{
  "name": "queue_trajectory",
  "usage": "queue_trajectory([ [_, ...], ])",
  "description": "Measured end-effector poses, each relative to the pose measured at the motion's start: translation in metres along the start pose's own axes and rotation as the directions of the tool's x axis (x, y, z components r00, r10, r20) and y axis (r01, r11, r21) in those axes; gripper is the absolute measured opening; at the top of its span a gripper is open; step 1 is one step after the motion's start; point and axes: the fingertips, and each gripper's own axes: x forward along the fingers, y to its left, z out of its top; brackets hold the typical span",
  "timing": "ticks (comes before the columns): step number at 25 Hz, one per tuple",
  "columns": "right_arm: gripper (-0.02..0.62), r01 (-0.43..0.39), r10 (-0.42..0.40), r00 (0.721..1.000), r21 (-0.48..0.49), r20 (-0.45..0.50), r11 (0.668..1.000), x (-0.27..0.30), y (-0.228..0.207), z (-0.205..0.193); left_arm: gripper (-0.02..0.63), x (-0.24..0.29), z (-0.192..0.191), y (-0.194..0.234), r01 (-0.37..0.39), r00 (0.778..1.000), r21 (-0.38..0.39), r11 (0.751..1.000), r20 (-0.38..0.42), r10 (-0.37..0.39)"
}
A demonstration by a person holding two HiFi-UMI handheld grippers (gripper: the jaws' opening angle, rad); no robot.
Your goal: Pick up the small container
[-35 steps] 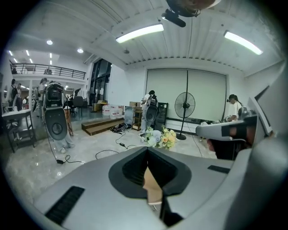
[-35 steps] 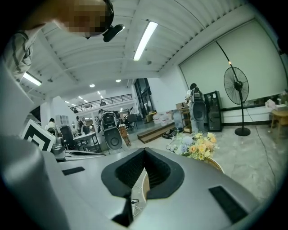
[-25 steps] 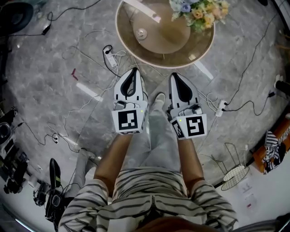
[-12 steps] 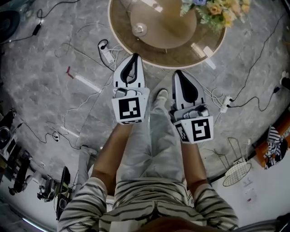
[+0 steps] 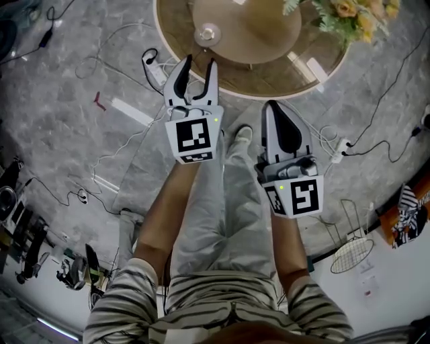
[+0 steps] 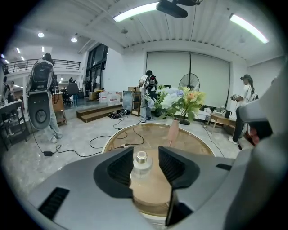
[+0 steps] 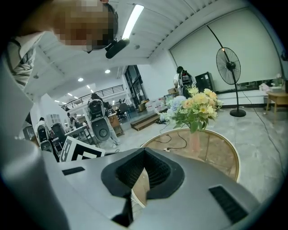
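Observation:
The small container [image 5: 207,33] is a clear bottle with a metal cap, standing on the round glass table [image 5: 269,91]. My left gripper [image 5: 199,62] is over the table's near edge, just short of the bottle. Its jaws have just been opening, and nothing is gripped between them. In the left gripper view the bottle [image 6: 141,167] shows in the gap of the left gripper [image 6: 141,173], untouched by either pad. My right gripper [image 5: 271,105] hangs shut and empty near the table rim, over the floor. The right gripper view shows the right gripper [image 7: 137,179] closed, with the table [image 7: 216,152] beyond.
A flower vase [image 5: 342,13] stands on the table's right side. Cables and power strips [image 5: 156,70] lie on the floor around the table. The person's legs and shoe [image 5: 240,134] are below the grippers. A wire basket [image 5: 353,255] sits at right. People stand in the hall [image 6: 146,94].
Both grippers have moved forward toward the table. The left one now reaches its near edge, and its jaws have gone from shut to open. The right gripper stays shut.

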Motion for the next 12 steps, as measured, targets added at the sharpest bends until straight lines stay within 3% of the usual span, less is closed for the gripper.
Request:
queue_trajectory([
  [12,0.011,0.009,-0.009,0.999,0.018,-0.036,1.000,0.011,-0.005,-0.035,0.307,0.053,-0.046,0.011,-0.007,0.999,0.024,1.000,-0.040,0.008],
])
